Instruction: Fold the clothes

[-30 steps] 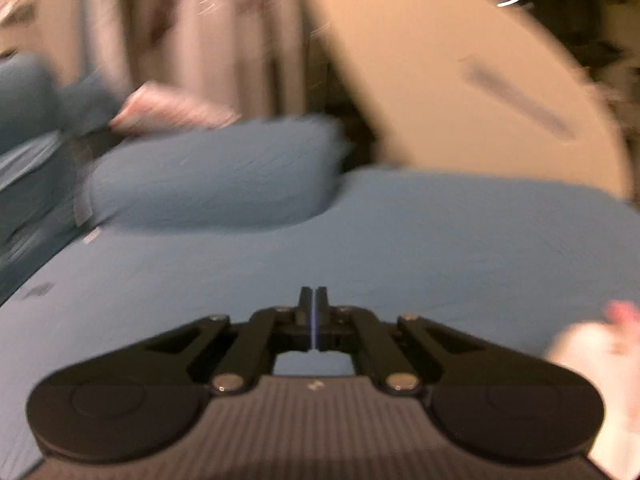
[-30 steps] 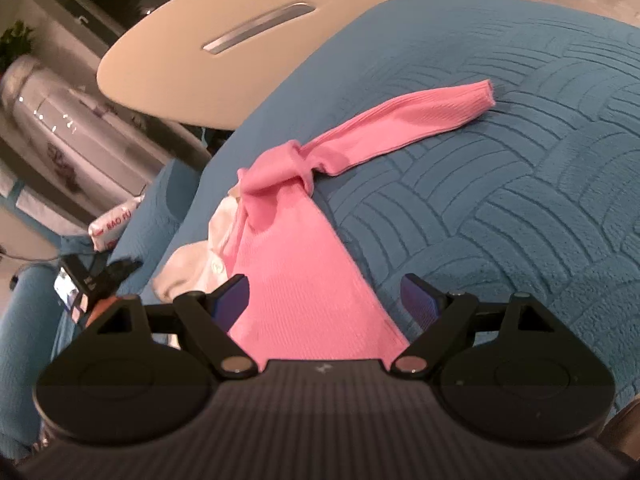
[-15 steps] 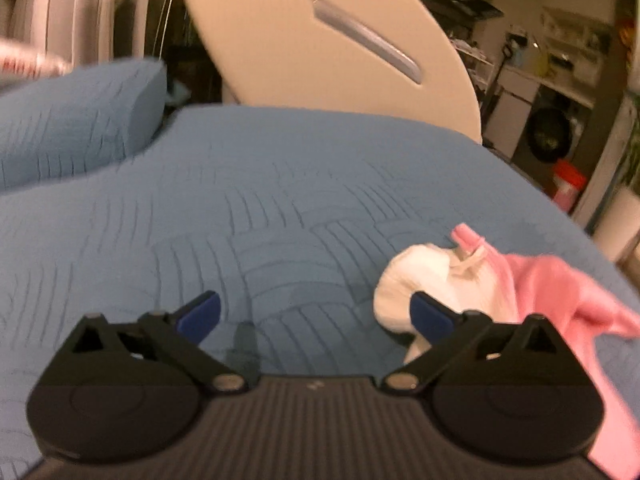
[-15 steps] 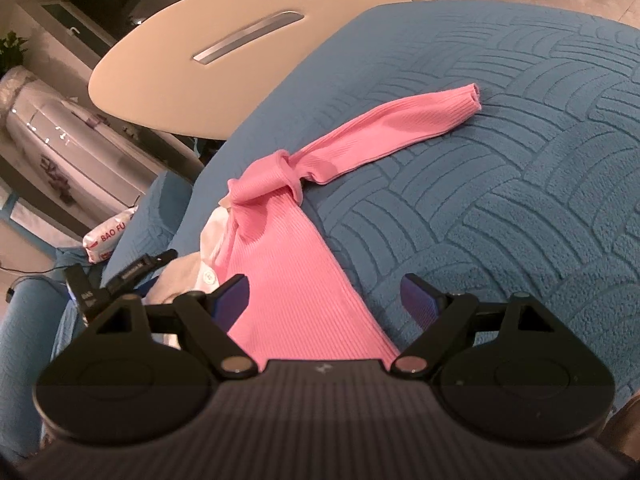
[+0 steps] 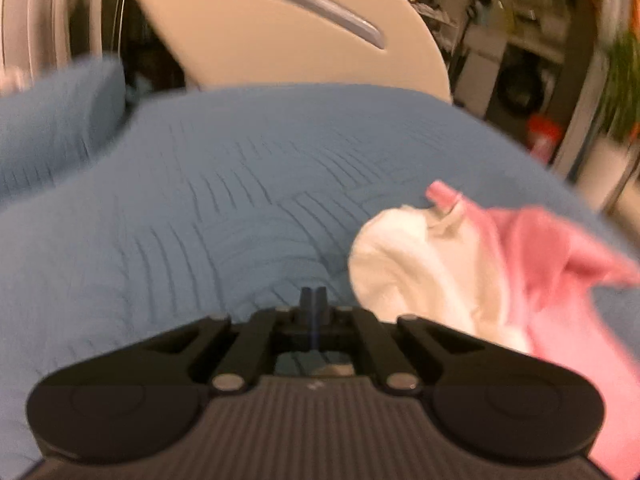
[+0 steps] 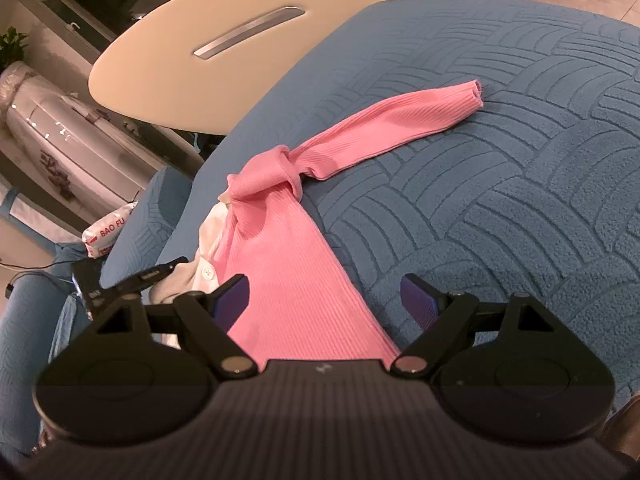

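Pink ribbed knit sweater point(image 6: 296, 280) with a white collar section point(image 5: 416, 264) lies crumpled toward the left edge of the blue quilted fleece cover point(image 6: 500, 184); one sleeve point(image 6: 392, 124) stretches out flat, twisted at the shoulder. Judged light, soft, limp and non-slip; best taken at the cuff or shoulder seam. Left gripper point(image 5: 313, 300): jaws fully closed, nothing between them. Right gripper point(image 6: 324, 300): jaws wide apart above the sweater body, gripping nothing.
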The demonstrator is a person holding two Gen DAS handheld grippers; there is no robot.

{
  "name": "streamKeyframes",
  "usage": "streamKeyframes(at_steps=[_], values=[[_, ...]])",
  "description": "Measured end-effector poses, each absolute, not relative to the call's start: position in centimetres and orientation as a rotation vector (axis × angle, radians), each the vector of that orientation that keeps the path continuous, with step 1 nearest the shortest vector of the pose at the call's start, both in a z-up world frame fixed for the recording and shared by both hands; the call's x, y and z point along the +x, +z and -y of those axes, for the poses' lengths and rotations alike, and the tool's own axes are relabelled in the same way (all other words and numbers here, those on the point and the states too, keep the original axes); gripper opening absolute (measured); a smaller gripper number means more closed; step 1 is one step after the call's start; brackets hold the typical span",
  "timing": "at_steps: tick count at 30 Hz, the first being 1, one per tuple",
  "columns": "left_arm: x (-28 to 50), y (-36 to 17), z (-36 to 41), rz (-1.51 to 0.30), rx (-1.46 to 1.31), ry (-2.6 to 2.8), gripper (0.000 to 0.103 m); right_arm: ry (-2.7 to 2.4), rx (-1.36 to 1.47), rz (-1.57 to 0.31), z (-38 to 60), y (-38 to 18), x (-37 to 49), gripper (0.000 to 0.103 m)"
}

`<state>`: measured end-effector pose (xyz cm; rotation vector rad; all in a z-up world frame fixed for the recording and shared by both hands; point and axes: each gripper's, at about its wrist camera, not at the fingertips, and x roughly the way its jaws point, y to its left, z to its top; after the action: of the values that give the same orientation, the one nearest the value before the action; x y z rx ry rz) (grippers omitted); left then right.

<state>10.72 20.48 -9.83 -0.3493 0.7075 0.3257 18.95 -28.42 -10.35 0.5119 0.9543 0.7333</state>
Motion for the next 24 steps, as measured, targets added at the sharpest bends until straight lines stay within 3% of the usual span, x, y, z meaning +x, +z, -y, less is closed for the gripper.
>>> streamKeyframes(at_steps=[2,4,5,6,7,8,11,14,16,17,18,24], values=[[10.3,-9.4,-21.1,-0.685,-0.382,0.355,0.0,0.733,0.512,-0.955,28.6,-10.4,19.0,0.085],[9.8,-9.1,-21.7,-0.667,-0.413,0.385,0.013,0.734,0.51,-0.955,28.7,-10.3,19.0,0.085],[9.7,-9.0,-22.1,-0.671,-0.464,0.36,0.042,0.735,0.51,-0.954,28.7,-10.3,19.0,0.085],[9.5,-9.0,-22.6,-0.676,-0.535,0.324,0.08,0.736,0.51,-0.954,28.7,-10.3,19.0,0.085],[9.5,-9.2,-22.8,-0.676,-0.591,0.287,0.093,0.737,0.512,-0.955,28.7,-10.3,19.0,0.085],[9.7,-9.2,-22.6,-0.673,-0.609,0.256,0.097,0.737,0.515,-0.957,28.7,-10.4,19.1,0.085],[10.7,-9.2,-20.9,-0.724,-0.498,0.208,0.097,0.741,0.52,-0.962,28.7,-10.4,19.2,0.085],[12.1,-10.1,-18.6,-0.842,-0.272,0.241,0.082,0.744,0.518,-0.963,28.6,-10.5,19.2,0.085],[12.5,-10.2,-16.8,-0.853,-0.106,0.271,0.059,0.743,0.527,-0.964,28.8,-10.5,19.3,0.085],[12.4,-9.9,-17.0,-0.842,-0.124,0.277,0.01,0.742,0.533,-0.965,28.8,-10.6,19.3,0.085],[12.4,-9.5,-17.4,-0.828,-0.161,0.284,0.006,0.741,0.537,-0.965,28.8,-10.6,19.3,0.085],[9.1,-7.6,-23.2,-0.623,-0.157,0.827,0.006,0.738,0.534,-0.962,28.9,-10.6,19.3,0.085]])
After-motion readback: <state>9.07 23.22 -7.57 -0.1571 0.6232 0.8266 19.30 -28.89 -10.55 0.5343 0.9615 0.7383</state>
